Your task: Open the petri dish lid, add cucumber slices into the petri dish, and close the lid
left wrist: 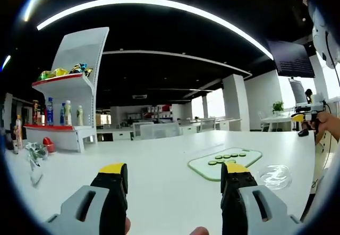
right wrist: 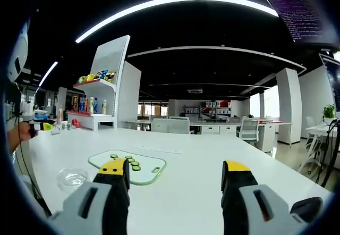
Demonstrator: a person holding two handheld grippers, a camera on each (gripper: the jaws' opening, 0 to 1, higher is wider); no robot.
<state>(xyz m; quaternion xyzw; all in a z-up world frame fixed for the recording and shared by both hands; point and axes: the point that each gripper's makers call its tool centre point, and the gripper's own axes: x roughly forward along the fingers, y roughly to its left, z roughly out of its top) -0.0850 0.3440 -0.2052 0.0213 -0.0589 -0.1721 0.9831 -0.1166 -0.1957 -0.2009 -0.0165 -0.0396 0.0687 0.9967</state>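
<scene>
Hovering both grippers, left gripper (left wrist: 172, 184) and right gripper (right wrist: 175, 184), jaws released, empty. Clear glass petri dish (right wrist: 72, 178) lidded on white counter (right wrist: 202, 155), beside pale-green cutting board (right wrist: 150, 170) with cucumber slices (right wrist: 129, 162). Approach lid level, grip rim lightly.

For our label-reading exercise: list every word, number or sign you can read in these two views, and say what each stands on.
None can be read.
Wall screen: lines of text, too small to read.
Bottles on the shelf: labels blurred.
Cutting board, petri dish: no text visible.
</scene>
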